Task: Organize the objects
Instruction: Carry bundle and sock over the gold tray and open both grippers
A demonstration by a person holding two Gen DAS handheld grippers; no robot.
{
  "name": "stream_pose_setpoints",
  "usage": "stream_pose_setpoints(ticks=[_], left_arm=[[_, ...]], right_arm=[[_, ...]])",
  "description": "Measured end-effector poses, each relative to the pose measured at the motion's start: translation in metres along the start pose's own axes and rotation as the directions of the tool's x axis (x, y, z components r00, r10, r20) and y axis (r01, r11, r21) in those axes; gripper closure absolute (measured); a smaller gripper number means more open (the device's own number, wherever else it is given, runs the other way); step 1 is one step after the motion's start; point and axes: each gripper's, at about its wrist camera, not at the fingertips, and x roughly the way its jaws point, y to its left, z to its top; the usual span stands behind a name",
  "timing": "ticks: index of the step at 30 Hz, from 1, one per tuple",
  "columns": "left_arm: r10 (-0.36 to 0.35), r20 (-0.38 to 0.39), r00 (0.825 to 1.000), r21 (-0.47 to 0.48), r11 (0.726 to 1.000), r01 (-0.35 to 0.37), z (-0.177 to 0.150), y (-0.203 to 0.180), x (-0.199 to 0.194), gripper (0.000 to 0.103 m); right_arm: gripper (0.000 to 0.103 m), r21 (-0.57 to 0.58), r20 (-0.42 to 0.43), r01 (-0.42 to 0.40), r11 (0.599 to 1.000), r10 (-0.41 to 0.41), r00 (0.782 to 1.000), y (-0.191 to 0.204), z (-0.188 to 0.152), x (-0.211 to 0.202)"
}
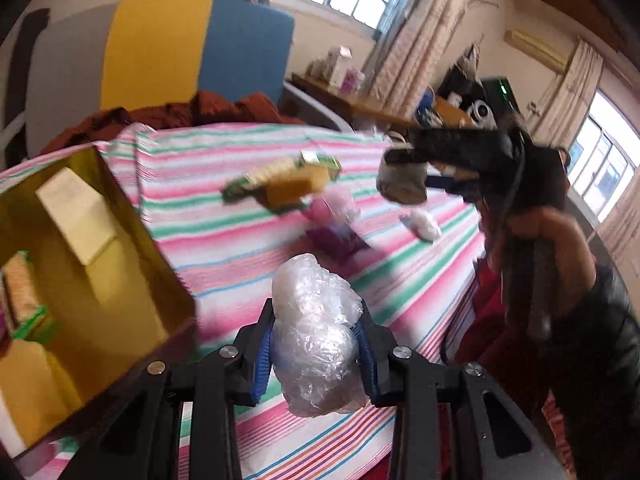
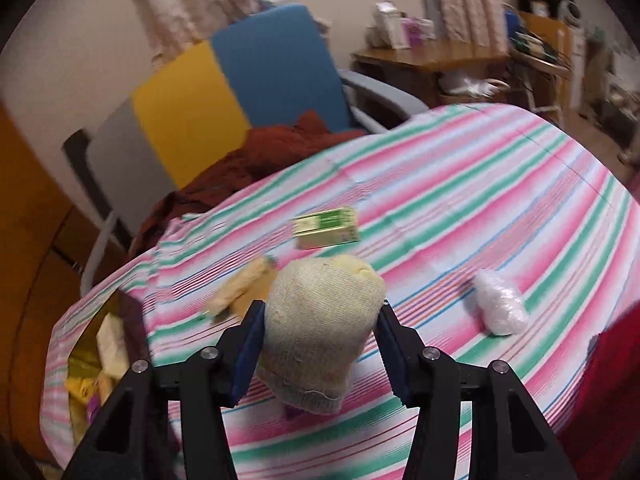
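Striped in pink, green and white, the cloth-covered surface (image 2: 460,184) fills both wrist views, with a blue-and-yellow chair (image 2: 224,92) and a rust-red blanket (image 2: 256,160) behind it. Over its near edge the left gripper (image 1: 316,340) has its jaws closed about halfway on a crumpled clear plastic bag bundle (image 1: 316,332), lifted clear of the cloth. Further right, the right gripper (image 2: 320,336) is clamped about as wide on a rolled beige knitted sock (image 2: 320,328), also held in the air. At the left stands a gold-lined open box (image 1: 92,280), tilted in this view, already holding a cream packet (image 1: 76,216) and other small cartons. Still loose on the cloth are a green-and-yellow carton (image 2: 326,227), a second white plastic bundle (image 2: 500,306) and, blurred, what may be a purple packet (image 1: 336,240). The step in hand looks like carrying the plastic bundle into the box. It is soft and slippery, so keep the squeeze steady, bring it right above the opening, lower it past the rim, then release; let the sock wait so the two grippers do not crowd the opening.
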Motion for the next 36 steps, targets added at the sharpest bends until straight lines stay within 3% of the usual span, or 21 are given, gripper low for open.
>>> stream_pose_setpoints(ticks=[6, 12, 18, 22, 24, 28, 31, 36], left_arm=[[0.079, 0.062, 0.995, -0.093, 0.993, -0.073, 0.005, 0.032, -0.033, 0.068], [0.181, 0.099, 0.979, -0.203, 0.966, -0.158, 0.002, 0.075, -0.061, 0.067], [0.268, 0.12, 0.956, -0.288, 0.931, -0.224, 0.008, 0.123, -0.084, 0.067], [0.36, 0.139, 0.923, -0.316, 0.899, -0.303, 0.034, 0.153, -0.095, 0.056], [0.399, 0.147, 0.905, -0.353, 0.876, -0.329, 0.044, 0.167, -0.102, 0.05], [0.438, 0.167, 0.883, -0.413, 0.844, -0.341, 0.044, 0.183, -0.114, 0.044], [0.42, 0.156, 0.894, -0.45, 0.836, -0.314, 0.03, 0.19, -0.118, 0.044], [0.444, 0.118, 0.888, -0.471, 0.812, -0.344, -0.004, 0.18, -0.12, 0.044]], right_arm=[[0.048, -0.114, -0.02, -0.119, 0.986, 0.118, 0.993, 0.054, -0.016, -0.015], [0.048, -0.223, -0.101, -0.254, 0.941, 0.237, 0.966, 0.122, -0.039, -0.013], [0.047, -0.291, -0.227, -0.395, 0.871, 0.338, 0.913, 0.188, -0.071, -0.002], [0.042, -0.319, -0.274, -0.429, 0.845, 0.351, 0.895, 0.219, -0.088, 0.008], [0.02, -0.341, -0.275, -0.43, 0.836, 0.349, 0.896, 0.23, -0.096, 0.008], [0.02, -0.394, -0.293, -0.417, 0.819, 0.318, 0.902, 0.24, -0.109, 0.009], [0.018, -0.412, -0.297, -0.397, 0.82, 0.292, 0.909, 0.239, -0.115, 0.011], [0.014, -0.434, -0.278, -0.356, 0.827, 0.253, 0.927, 0.234, -0.123, 0.008]])
